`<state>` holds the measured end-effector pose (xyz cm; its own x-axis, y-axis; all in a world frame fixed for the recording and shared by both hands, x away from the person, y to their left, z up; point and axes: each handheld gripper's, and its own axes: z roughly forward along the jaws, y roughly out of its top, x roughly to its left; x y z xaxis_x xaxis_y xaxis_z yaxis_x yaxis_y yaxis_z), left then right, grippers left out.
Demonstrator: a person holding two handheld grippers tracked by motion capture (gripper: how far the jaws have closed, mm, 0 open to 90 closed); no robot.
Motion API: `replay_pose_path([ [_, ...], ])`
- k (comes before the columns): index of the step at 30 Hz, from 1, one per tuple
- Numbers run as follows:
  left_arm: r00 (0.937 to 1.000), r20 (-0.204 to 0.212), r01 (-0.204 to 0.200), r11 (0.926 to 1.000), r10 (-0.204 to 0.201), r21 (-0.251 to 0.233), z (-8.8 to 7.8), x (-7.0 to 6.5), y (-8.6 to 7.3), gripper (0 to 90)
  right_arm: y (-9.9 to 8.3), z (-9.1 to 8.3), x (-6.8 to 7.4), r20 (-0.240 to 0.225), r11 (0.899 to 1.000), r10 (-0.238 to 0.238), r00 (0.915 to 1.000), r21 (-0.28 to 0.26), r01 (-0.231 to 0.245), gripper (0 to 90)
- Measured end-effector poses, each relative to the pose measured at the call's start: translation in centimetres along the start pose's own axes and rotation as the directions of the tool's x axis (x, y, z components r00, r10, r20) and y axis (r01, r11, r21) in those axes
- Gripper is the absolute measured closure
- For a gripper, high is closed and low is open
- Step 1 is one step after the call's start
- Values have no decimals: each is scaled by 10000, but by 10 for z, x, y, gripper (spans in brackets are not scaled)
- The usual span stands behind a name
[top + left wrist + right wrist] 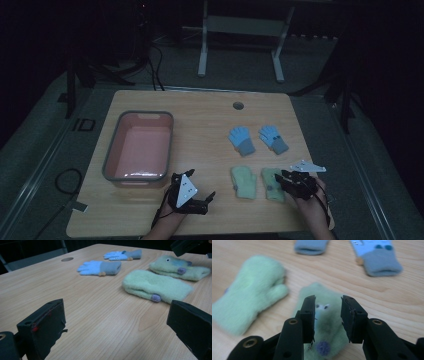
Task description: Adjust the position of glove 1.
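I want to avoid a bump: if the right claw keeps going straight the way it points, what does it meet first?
Most likely the green mitten with the eyes: the right claw stands open, aimed straight at it, though the remaining gap is hard to judge.

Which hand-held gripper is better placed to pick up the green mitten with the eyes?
The right hand-held gripper: its open jaws hang directly over that green mitten. The left hand-held gripper sits farther away, near the pink bin.
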<state>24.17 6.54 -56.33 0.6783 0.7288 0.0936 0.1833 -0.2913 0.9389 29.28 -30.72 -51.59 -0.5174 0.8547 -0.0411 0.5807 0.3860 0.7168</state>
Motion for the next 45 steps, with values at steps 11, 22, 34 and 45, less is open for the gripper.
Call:
replay_pose_path([
  [11,10000,-70,-8,10000,7,-68,-1,0,0,24,-16,13,4,-240,9994,-151,9996,308,158,635],
  [22,10000,-53,-22,10000,21,-41,-1,0,0,24,-25,20,10,116,9997,250,9996,56,-251,829],
  [34,10000,-56,1,10000,-1,-51,-1,0,0,24,2,-7,29,1381,9978,503,9891,-493,-438,862],
  [45,10000,-26,10,10000,-10,-58,-1,0,0,24,46,-32,54,1394,9868,704,9877,-1544,-486,862],
])
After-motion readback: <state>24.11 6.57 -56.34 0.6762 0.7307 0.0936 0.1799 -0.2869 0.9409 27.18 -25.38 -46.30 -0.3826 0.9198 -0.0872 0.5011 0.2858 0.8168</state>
